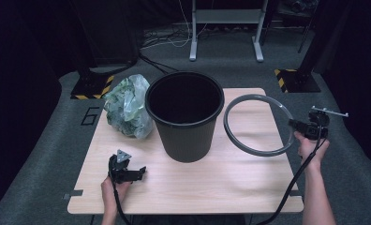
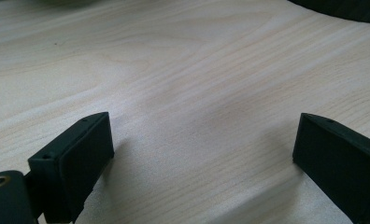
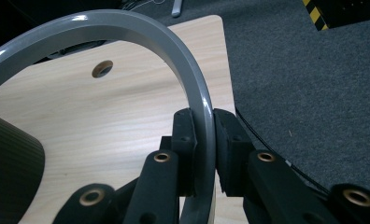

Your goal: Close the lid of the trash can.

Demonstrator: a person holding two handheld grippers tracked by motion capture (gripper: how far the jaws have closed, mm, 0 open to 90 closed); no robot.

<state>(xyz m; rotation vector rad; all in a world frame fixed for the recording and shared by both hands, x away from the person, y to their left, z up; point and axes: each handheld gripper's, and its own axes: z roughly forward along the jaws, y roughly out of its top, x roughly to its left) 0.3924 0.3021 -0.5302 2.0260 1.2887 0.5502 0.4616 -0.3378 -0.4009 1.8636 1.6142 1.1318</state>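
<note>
A dark ribbed bin [image 1: 185, 115] stands upright in the middle of the wooden table [image 1: 230, 183]. To its right a grey plastic ring [image 1: 256, 124] hangs tilted above the table, held at its right edge by my right gripper [image 1: 293, 123]. In the right gripper view the ring [image 3: 183, 70] passes between the two pads, with that gripper [image 3: 205, 140] shut on it. My left gripper [image 1: 139, 172] rests near the table's front left, open, with bare wood between its fingers [image 2: 85, 154]. A crumpled clear plastic bag [image 1: 127, 105] lies left of the bin.
A small round hole [image 3: 102, 68] is cut in the tabletop near its far corner. Grey carpet [image 1: 347, 154] surrounds the table. Stand bases with yellow-black stripes [image 1: 291, 79] and a white frame [image 1: 226, 28] stand on the floor behind.
</note>
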